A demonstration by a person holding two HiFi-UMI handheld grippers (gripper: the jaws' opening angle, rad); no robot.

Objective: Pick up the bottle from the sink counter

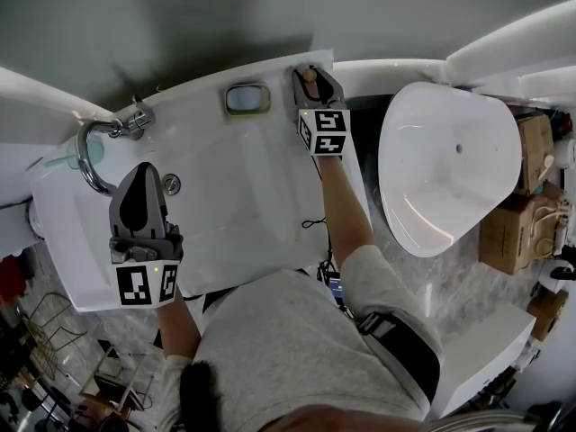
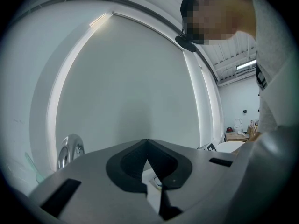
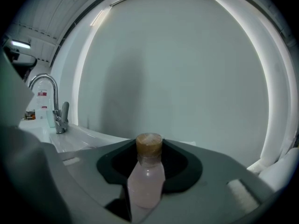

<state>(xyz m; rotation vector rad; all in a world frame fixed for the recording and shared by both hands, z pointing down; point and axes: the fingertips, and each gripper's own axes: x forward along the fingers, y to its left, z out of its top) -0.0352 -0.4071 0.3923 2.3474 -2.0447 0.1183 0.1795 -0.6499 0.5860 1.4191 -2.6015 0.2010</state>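
At the counter (image 1: 274, 151), the right hand-held gripper (image 1: 310, 73) clamps a bottle (image 3: 145, 181), pink up close.

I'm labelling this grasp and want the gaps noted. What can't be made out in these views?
Base of the bottle: right gripper view, hidden by the right hand-held gripper; head view shows only its cap.
faucet: left gripper view, mostly behind the left hand-held gripper.
cardboard boxes: head view, any print too small.

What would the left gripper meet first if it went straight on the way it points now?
Most likely the grey wall ahead: the left gripper, jaws shut, points level at it. The faucet stands left of that line and looks clear of it, though depth is hard to judge.
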